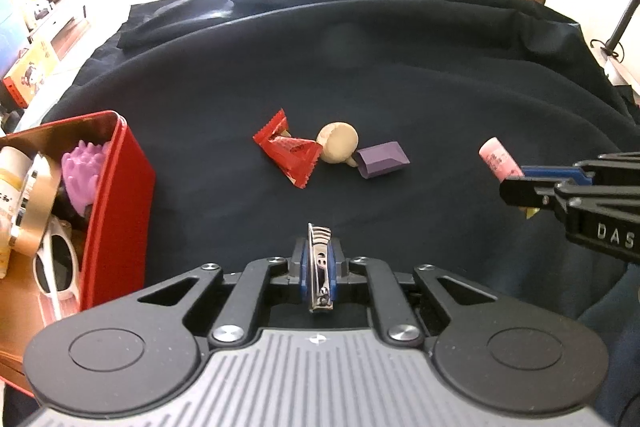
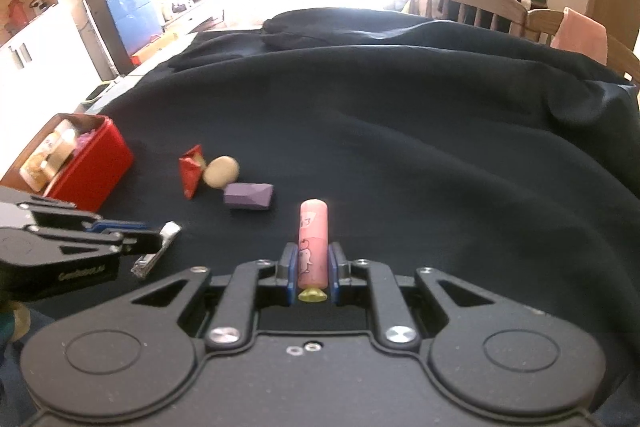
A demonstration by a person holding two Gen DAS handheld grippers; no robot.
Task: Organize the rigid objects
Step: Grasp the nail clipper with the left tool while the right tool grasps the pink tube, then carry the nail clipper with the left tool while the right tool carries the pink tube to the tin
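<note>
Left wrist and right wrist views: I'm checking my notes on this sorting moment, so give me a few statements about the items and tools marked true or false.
1. The left tool is shut on the nail clipper. True.
2. The right tool is empty. False: it is shut on the pink tube.
3. The purple block lies inside the red tin. False: it lies on the dark cloth, beside the beige round piece.
4. The red wrapper lies on the cloth. True.
5. White sunglasses are in the red tin. True.
</note>
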